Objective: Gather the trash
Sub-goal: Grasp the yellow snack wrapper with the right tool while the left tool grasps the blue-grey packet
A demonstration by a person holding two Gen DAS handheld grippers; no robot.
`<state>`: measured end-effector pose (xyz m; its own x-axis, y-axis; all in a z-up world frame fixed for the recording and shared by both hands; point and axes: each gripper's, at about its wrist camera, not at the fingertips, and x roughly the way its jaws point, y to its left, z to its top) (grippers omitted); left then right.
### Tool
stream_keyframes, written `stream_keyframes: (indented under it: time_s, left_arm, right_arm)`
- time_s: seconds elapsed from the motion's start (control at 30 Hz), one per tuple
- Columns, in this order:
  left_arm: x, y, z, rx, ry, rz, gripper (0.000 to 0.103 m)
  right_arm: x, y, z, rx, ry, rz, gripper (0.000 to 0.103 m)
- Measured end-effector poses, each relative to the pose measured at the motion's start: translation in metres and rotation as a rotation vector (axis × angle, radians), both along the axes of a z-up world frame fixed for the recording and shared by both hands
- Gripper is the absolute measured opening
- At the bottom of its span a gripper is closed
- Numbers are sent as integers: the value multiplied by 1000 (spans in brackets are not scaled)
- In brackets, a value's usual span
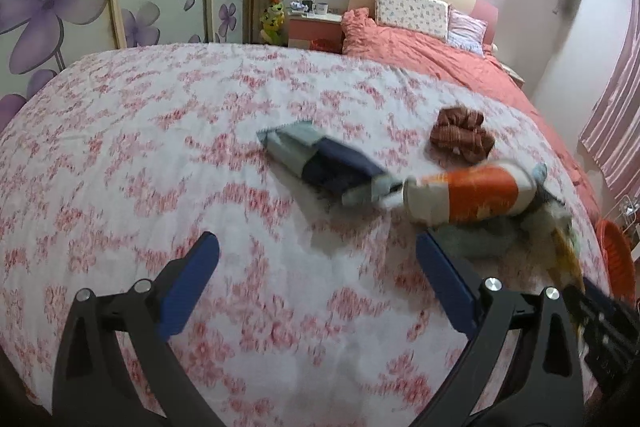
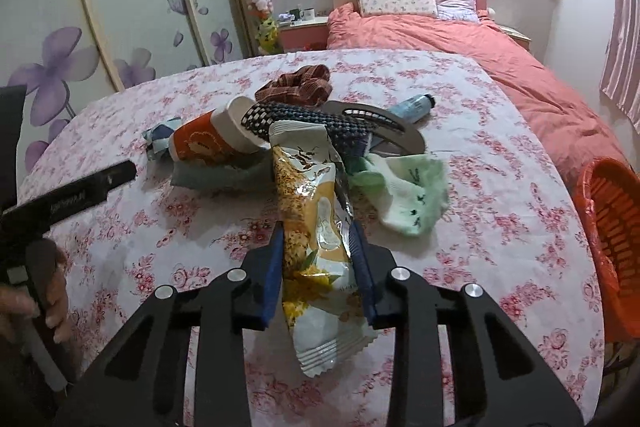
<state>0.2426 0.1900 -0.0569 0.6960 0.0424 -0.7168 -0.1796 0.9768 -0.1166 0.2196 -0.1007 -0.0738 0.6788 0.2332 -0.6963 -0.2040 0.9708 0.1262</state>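
My right gripper [image 2: 316, 231] is shut on a yellow and white snack wrapper [image 2: 312, 211], held up above the floral table [image 2: 500, 227]. An orange and white paper cup [image 2: 208, 143] lies on its side on a grey-green cloth [image 2: 216, 177]; it also shows in the left wrist view [image 1: 468, 197]. A blue and grey wrapper [image 1: 324, 163] lies left of the cup. My left gripper [image 1: 316, 247] is open and empty, above the table in front of that wrapper. An orange basket [image 2: 612, 239] stands at the table's right edge.
A brown scrunchie [image 2: 296, 87], a checked dark strap [image 2: 308, 123], a grey metal slicer [image 2: 380, 127], a blue tube [image 2: 412, 105] and a pale green sock [image 2: 408, 195] lie on the table. A bed [image 2: 480, 43] with a coral cover is behind, wardrobe doors [image 2: 120, 7] at the left.
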Motion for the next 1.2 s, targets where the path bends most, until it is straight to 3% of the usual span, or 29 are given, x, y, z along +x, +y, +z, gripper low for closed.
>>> stream_keyframes:
  time_s: [0.1, 0.23, 0.4, 0.53, 0.6, 0.67, 0.7, 0.8, 0.87, 1.0, 1.2]
  left_arm:
    - [18, 0, 4, 0, -5, 9, 97]
    - [49, 0, 6, -19, 21, 23, 97]
    - [75, -3, -7, 19, 92, 44, 97]
    - [81, 0, -19, -21, 125, 47, 97]
    - [79, 3, -21, -50, 125, 38, 92]
    - [77, 6, -22, -67, 130, 5, 74]
    - [76, 7, -22, -61, 139, -8, 72]
    - [67, 14, -24, -32, 140, -17, 73]
    - [65, 19, -25, -44, 141, -11, 79]
    - [69, 20, -25, -62, 143, 21, 83]
    - [80, 16, -25, -71, 123, 30, 74]
  right_arm:
    - [4, -1, -6, -14, 17, -2, 34]
    - [10, 2, -13, -24, 37, -5, 52]
    - [22, 1, -20, -22, 67, -12, 58]
    - [27, 3, -25, -27, 90, 3, 58]
    - [26, 4, -26, -27, 94, 16, 53]
    - [24, 4, -24, -19, 94, 24, 46]
    - [23, 3, -23, -16, 92, 25, 45]
    - [19, 2, -20, -8, 86, 29, 45]
    - [21, 3, -22, -6, 91, 29, 53]
    - [23, 8, -25, -7, 104, 25, 56]
    - [20, 5, -22, 6, 100, 37, 39]
